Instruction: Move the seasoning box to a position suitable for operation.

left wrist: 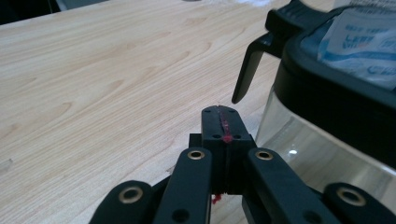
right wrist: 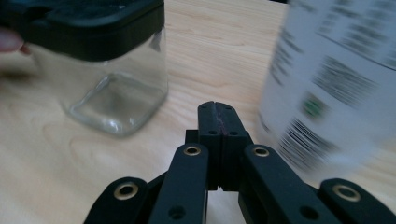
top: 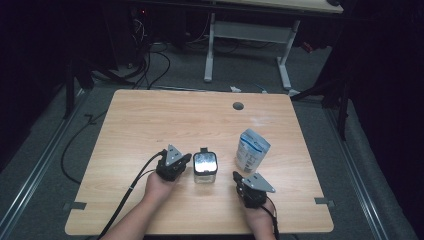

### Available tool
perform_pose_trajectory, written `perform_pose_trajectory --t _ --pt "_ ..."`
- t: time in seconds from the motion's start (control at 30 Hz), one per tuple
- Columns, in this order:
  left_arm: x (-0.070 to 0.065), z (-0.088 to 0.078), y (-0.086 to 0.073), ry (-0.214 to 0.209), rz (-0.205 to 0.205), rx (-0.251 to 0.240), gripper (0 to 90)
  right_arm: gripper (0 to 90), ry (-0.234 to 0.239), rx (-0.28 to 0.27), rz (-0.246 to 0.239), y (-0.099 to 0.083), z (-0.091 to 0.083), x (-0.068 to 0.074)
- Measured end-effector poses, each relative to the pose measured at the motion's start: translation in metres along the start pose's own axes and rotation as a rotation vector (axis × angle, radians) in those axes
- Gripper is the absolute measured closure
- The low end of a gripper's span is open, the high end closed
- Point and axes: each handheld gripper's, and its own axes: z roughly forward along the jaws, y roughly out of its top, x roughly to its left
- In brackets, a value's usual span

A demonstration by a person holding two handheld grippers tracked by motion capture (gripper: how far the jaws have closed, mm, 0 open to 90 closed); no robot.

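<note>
A: Jar [top: 205, 168] stands lidded on the table [top: 150, 130], between both grippers; pouch [top: 252, 150] upright just right of it.

B: Left gripper [top: 186, 159], jaws together, sits beside the jar. Right gripper [top: 235, 176], also closed and empty, is nearer the pouch.

A: I'd open the jaws first, then square up on the lid latch [left wrist: 252, 58].

B: Pale wood top, dark room, desk legs [top: 210, 47] behind.
</note>
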Motion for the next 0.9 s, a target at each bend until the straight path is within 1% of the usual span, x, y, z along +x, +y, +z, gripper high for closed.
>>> perform_pose_trajectory --t 0.03,0.1,0.13,0.2,0.23,0.3,0.37,0.47,0.5,0.57,0.6,0.67,0.7,0.77,0.8,0.83,0.9 --pt "0.001 0.001 0.0 -0.001 -0.003 -0.002 90.0 90.0 0.003 0.005 -0.003 0.002 0.005 0.002" --pt "0.003 0.004 0.0 -0.002 -0.012 0.002 89.9 90.0 0.009 0.01 0.0 0.013 0.024 0.01" --pt "0.003 0.004 0.0 -0.002 -0.012 0.002 89.9 90.0 0.009 0.01 0.0 0.013 0.024 0.01" --pt "0.003 0.005 0.0 -0.007 -0.009 0.007 90.0 90.0 0.02 0.02 0.01 0.016 0.029 0.013" --pt "0.002 0.005 0.0 -0.016 -0.002 0.006 90.0 90.0 0.038 0.012 0.012 0.018 0.03 0.017" --pt "0.001 0.005 0.0 -0.023 0.003 0.006 90.0 90.0 0.042 0.009 0.006 0.018 0.03 0.019" --pt "0.0 0.006 0.0 -0.03 0.006 0.005 90.0 90.0 0.058 0.004 -0.003 0.017 0.027 0.025" --pt "-0.001 0.006 0.0 -0.037 0.013 0.006 90.0 90.0 0.067 0.003 -0.007 0.016 0.025 0.027" --pt "-0.003 0.005 0.0 -0.048 0.015 0.005 90.0 90.0 0.071 0.0 -0.008 0.015 0.024 0.03" --pt "-0.005 0.005 0.001 -0.047 0.018 0.005 90.0 90.0 0.071 -0.003 -0.011 0.015 0.024 0.03" --pt "-0.006 0.004 0.001 -0.057 0.012 0.003 90.0 90.0 0.063 -0.004 -0.012 0.014 0.023 0.031" --pt "-0.009 0.002 0.001 -0.063 0.029 0.002 90.0 90.0 0.062 0.0 -0.005 0.014 0.023 0.029" --pt "-0.009 0.002 0.001 -0.063 0.029 0.002 90.0 90.0 0.062 0.0 -0.005 0.014 0.023 0.029" --pt "-0.013 0.001 0.002 -0.062 0.043 0.006 90.0 90.0 0.058 0.001 -0.005 0.014 0.022 0.027" --pt "-0.013 0.0 0.002 -0.061 0.04 0.009 90.0 89.9 0.058 0.001 -0.006 0.014 0.021 0.025" --pt "-0.014 0.0 0.001 -0.059 0.027 0.007 90.0 89.9 0.056 0.004 -0.003 0.014 0.02 0.024" --pt "-0.015 -0.003 0.001 -0.057 0.024 0.01 90.0 89.7 0.055 0.001 0.004 0.014 0.019 0.022"
